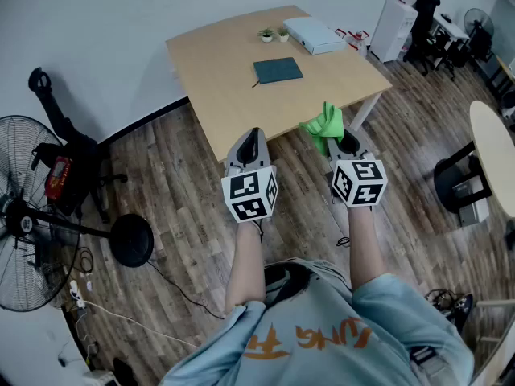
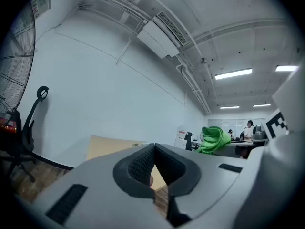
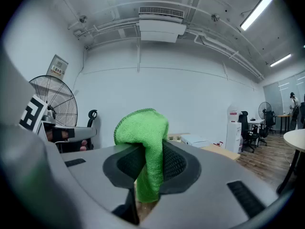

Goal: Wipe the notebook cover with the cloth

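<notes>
Fig. Two hand-held grippers short of the table, cloth in the right one.

We see the right gripper (image 3: 148, 165) clamped on a green cloth (image 3: 143, 128), which bunches up above its jaws, while the left gripper (image 2: 153, 162) has its jaws together with nothing in them. In the head view both are held side by side over the wood-plank floor (image 1: 173, 187), just at the near edge of a pale wooden table (image 1: 217, 63). The dark notebook (image 1: 278, 71) lies flat near the table's middle, well apart from both grippers, with a white box (image 1: 315, 34) and two small potted plants (image 1: 273, 34) beyond it. A standing fan (image 1: 24, 215) is at the left of the room. Only the head view shows the notebook; the right gripper view adds the ceiling air unit (image 3: 161, 25).
</notes>
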`<move>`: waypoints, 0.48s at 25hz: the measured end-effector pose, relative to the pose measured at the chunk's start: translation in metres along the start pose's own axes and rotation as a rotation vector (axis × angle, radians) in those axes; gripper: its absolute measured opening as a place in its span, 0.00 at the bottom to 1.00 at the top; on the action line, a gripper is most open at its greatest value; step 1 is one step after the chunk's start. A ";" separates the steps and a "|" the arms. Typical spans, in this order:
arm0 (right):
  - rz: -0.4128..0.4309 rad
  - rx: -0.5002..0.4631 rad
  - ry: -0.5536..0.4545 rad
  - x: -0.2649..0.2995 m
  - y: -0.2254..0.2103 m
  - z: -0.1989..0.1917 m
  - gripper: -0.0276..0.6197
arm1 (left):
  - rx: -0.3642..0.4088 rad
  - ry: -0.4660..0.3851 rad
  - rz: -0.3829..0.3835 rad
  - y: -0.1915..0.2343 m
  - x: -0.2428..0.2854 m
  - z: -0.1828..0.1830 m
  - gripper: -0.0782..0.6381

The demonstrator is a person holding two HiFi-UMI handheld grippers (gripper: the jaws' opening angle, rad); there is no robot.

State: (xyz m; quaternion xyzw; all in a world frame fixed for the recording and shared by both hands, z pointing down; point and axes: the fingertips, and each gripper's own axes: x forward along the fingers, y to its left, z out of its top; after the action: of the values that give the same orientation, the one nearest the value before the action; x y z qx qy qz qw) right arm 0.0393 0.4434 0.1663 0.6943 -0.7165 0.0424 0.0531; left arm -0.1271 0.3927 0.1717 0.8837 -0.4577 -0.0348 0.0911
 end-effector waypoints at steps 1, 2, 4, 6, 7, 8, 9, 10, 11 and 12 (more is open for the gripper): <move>0.005 -0.004 0.001 0.000 0.001 0.000 0.15 | 0.000 0.001 0.002 0.000 0.000 0.000 0.13; 0.009 -0.009 0.001 -0.001 0.002 0.001 0.15 | 0.000 0.001 0.003 0.000 -0.001 0.000 0.13; 0.010 -0.015 -0.004 -0.001 0.002 0.002 0.15 | 0.000 0.002 0.002 0.000 -0.001 0.001 0.13; -0.009 -0.006 -0.020 -0.001 0.001 0.004 0.15 | 0.000 0.002 -0.003 0.000 0.000 0.001 0.13; -0.020 0.000 -0.025 0.000 0.001 0.004 0.15 | -0.003 0.004 -0.004 0.001 0.001 0.001 0.13; -0.027 0.002 -0.023 0.001 0.002 0.003 0.15 | -0.009 0.006 -0.003 0.003 0.001 0.000 0.13; -0.028 -0.003 -0.016 0.000 0.005 0.001 0.15 | -0.018 0.010 -0.001 0.004 0.001 -0.001 0.13; -0.025 -0.009 -0.008 -0.001 0.007 -0.001 0.15 | -0.027 0.013 0.000 0.005 0.000 -0.003 0.13; -0.022 -0.013 -0.004 -0.002 0.008 -0.003 0.15 | -0.033 0.015 -0.001 0.005 0.000 -0.004 0.13; -0.025 -0.013 -0.001 -0.004 0.006 -0.004 0.15 | -0.034 0.016 -0.006 0.002 0.001 -0.004 0.13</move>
State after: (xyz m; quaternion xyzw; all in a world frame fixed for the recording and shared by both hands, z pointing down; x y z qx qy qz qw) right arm 0.0339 0.4481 0.1694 0.7028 -0.7081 0.0370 0.0578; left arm -0.1280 0.3912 0.1764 0.8838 -0.4535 -0.0356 0.1098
